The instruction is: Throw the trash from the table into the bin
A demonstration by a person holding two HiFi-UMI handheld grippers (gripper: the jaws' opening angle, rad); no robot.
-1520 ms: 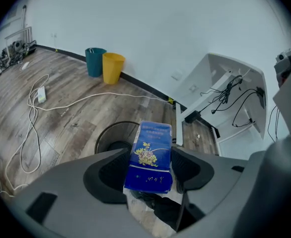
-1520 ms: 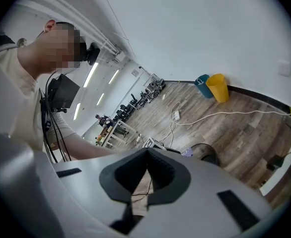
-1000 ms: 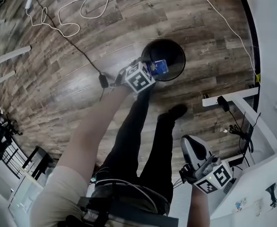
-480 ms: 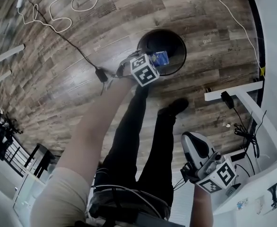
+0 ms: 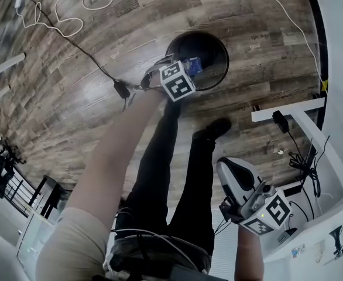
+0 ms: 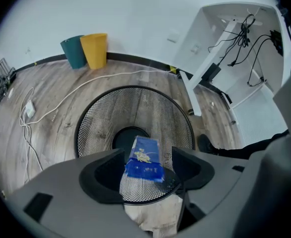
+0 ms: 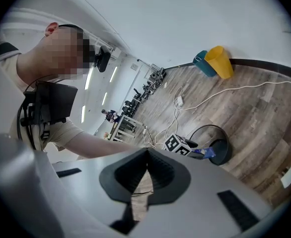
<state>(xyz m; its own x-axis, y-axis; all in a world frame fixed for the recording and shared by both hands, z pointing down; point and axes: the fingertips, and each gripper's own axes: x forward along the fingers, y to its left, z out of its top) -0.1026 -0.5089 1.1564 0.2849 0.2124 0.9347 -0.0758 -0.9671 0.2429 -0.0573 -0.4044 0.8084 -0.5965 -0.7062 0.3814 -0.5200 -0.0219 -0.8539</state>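
I am at the drop step. My left gripper [image 5: 187,70] points steeply down over the round black mesh bin [image 5: 217,63] on the wooden floor, out past my feet. Its jaws stand fairly wide and are clamped on the two sides of a flat blue packet [image 6: 144,157], which sticks out ahead of them. In the left gripper view the packet hangs above the near part of the bin's opening, with the mesh wall [image 6: 98,128] and the dark bottom showing behind it. It is over the bin but not yet in it.

My right gripper [image 7: 146,156] waits low at my right side, near the white table [image 5: 321,227]. Its jaws are pressed together with nothing between them.

As I judge it, the next move is simple: spread the left jaws wider so the packet falls. Because it sits over the near side and not the centre, I would first push a little farther out over the opening so that it cannot catch the rim and slide onto the floor. After that I go back to the table. From here I cannot tell what trash is left on it. The yellow bin [image 6: 96,49] and the teal one [image 6: 74,52] by the far wall are well apart and play no part.
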